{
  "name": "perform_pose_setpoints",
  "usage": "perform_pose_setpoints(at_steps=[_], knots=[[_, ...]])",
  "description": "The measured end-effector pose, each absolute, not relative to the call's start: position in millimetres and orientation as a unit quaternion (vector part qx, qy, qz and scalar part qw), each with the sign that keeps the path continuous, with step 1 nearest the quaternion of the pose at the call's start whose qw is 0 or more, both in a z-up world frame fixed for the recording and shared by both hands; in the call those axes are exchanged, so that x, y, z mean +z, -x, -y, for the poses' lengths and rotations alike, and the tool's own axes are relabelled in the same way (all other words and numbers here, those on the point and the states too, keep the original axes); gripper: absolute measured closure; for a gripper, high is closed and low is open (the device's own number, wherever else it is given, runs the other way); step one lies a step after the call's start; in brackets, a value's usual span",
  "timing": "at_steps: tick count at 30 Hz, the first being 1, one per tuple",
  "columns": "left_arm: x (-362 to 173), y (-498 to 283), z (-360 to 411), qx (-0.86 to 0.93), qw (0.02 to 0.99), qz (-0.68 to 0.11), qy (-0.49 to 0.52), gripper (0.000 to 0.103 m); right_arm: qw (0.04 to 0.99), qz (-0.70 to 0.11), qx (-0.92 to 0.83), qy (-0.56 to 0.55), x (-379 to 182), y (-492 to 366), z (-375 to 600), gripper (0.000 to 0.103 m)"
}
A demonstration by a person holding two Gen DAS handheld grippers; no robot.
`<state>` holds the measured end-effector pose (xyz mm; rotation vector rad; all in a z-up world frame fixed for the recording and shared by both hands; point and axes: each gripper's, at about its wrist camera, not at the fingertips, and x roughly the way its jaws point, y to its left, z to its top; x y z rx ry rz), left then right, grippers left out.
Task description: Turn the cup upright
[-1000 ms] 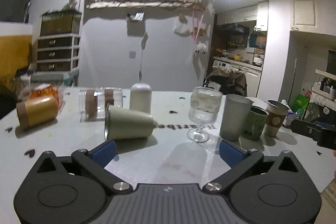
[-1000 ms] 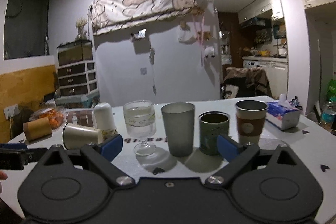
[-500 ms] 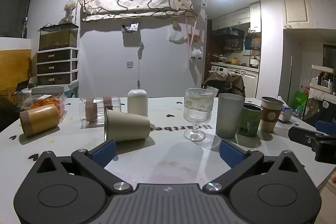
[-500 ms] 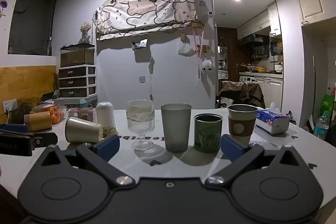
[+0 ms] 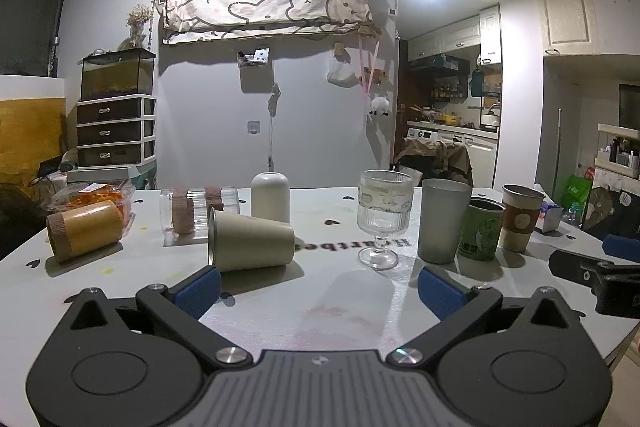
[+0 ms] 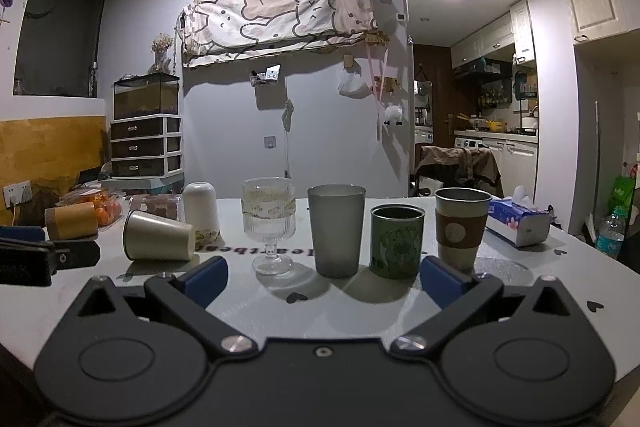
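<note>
I've levelled both wide-open, empty grippers, left (image 5: 318, 289) and right (image 6: 322, 277), since a second ago; beige cup (image 5: 250, 243) lies untouched, so flipping hasn't begun.

Only legible txt: dark lettering on the white table (image 5: 320, 311), centre of left wrist view, upside down, approx "Heartbea…", partly hidden by the stemmed glass (image 5: 383, 215); right wrist view shows only a fragment behind the glass stem. Cup prints and tissue box unreadable
</note>
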<state>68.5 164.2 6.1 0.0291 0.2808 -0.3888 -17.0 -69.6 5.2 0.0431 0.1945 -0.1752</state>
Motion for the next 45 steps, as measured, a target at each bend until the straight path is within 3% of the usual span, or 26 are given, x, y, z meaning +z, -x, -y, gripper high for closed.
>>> perform_pose_setpoints(at_steps=[45], knots=[[7.3,-67.7,-166.7,-0.187,0.972,-0.139,-0.015,0.0,0.991,-0.097,-0.084,-0.021,5.4,16.4,71.5,0.0]])
